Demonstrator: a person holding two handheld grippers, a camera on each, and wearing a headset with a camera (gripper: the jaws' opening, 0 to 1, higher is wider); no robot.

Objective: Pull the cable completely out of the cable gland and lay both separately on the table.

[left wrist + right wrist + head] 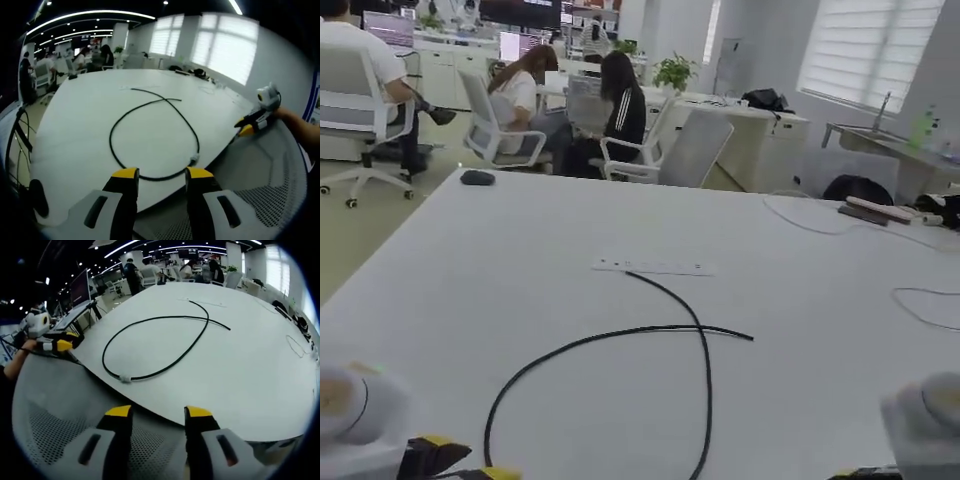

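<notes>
A broad white table (520, 290) spans the foreground, with office chairs and seated people well beyond its far edge. On it lies the black cable (610, 338), curled into one big loop that crosses over itself near the middle of the table. One free end points to the right, and the other runs up toward a flat white power strip (655, 267) lying farther back. Below the table's near edge, a grey perforated surface (50, 440) shows in both gripper views. The left gripper (162, 175) hovers off the near edge, its yellow-tipped jaws standing apart with nothing between them, aimed at the near curve of the loop. The right gripper (159, 412) hangs likewise off the edge, its jaws parted and empty, well apart from the cable. Each gripper is also visible at the side of the other's view, close to the table rim. The cable gland (193, 160), a small pale fitting, sits threaded on the cable at the near part of the loop, resting on the table close to its edge.
</notes>
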